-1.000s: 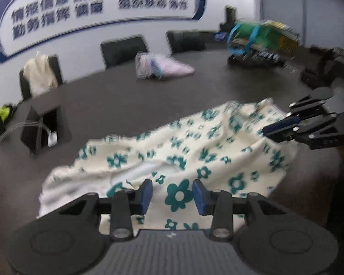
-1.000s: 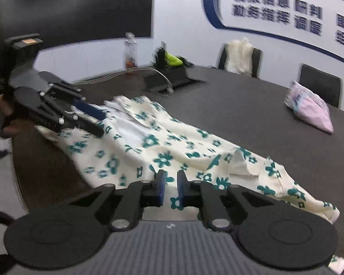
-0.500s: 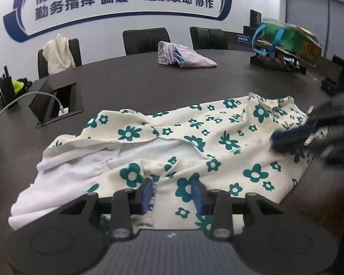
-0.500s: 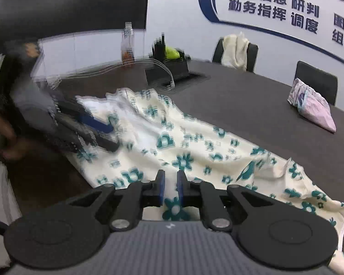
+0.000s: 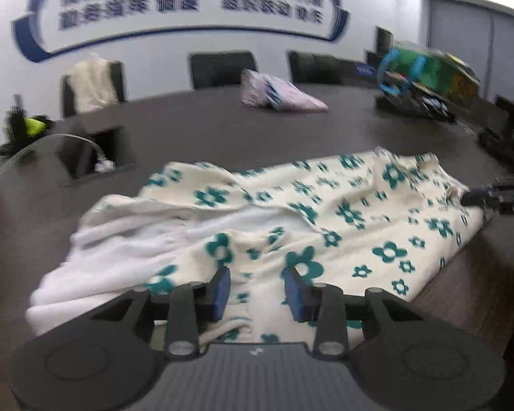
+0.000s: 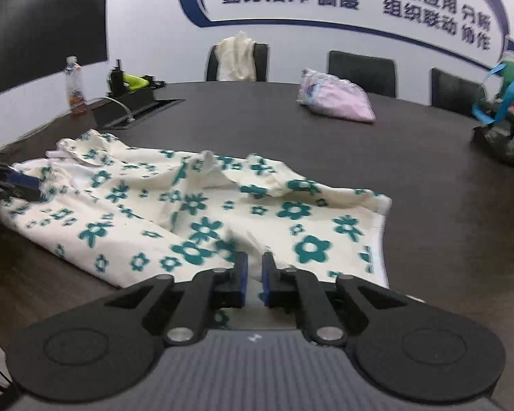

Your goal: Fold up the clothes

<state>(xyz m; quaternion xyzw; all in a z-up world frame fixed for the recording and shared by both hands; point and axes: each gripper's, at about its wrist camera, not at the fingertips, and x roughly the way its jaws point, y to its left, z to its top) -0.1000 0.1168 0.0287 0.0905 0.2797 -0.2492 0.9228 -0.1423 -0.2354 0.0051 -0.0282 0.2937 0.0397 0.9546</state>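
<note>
Now the floral garment [image 5: 325,219] is lying flatter and wider across the dark table [image 5: 222,130] than it was a second ago, when it was bunched in a narrower heap, and both grippers are sitting nearer its front edge than before.

At the left, its plain white inner side [image 5: 126,239] is showing in rumpled folds; further right the cream cloth with teal flowers is spreading out, one raised crease [image 6: 219,171] running across the middle, and the hemmed right edge [image 6: 382,226] is hanging toward the table's rim.

Left to right, the left gripper [image 5: 255,289] is hovering low over the near edge of the cloth with its blue-padded fingers [image 5: 219,287] spread apart and nothing between them. The right gripper [image 6: 254,282] is pointing along the table, its fingers nearly closed, with a fold of the garment rising into the narrow gap; whether it is truly pinching the cloth I cannot tell. Each gripper is also showing at the side of the other's view.
</note>
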